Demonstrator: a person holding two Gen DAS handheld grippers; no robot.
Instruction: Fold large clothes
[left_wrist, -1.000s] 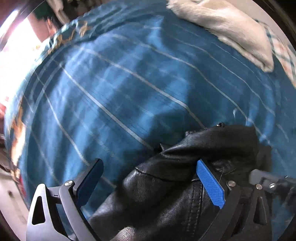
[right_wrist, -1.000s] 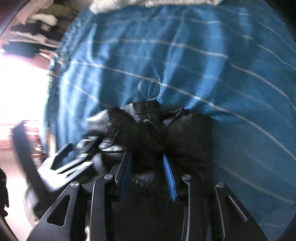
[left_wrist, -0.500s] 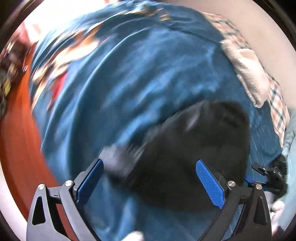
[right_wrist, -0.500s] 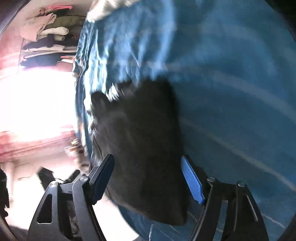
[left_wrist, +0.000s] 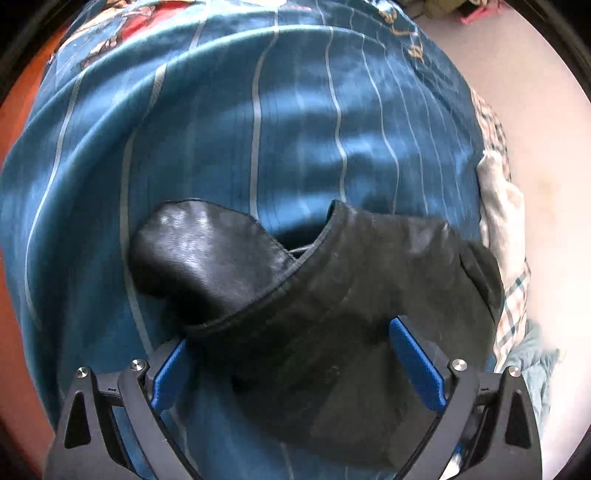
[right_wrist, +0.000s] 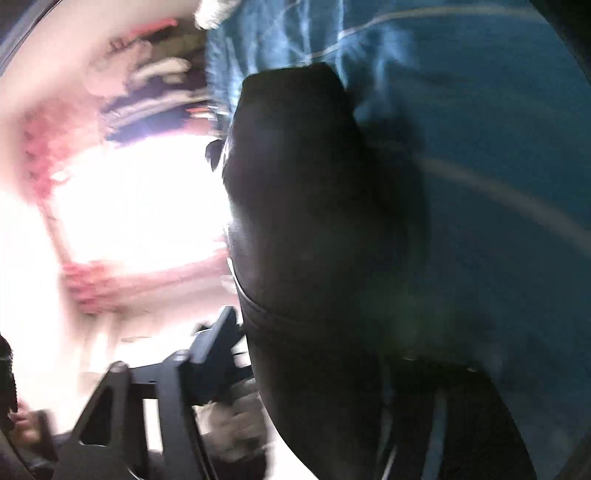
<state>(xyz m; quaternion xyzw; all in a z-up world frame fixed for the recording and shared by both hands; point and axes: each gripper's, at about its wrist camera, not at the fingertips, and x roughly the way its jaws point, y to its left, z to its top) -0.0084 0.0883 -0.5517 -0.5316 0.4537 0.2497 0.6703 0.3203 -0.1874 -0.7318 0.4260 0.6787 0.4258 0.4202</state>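
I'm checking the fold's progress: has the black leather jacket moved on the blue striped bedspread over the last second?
Yes. In the left wrist view the black leather jacket now lies further out across the blue striped bedspread, toward the white pillow.

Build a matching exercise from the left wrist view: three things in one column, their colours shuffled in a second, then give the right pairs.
Things:
1. jacket
2. bedspread
3. fluffy cloth

Colours:
A. cream white
B. black, leathery
C. blue with pale stripes

Pairs: 1-B, 2-C, 3-A.
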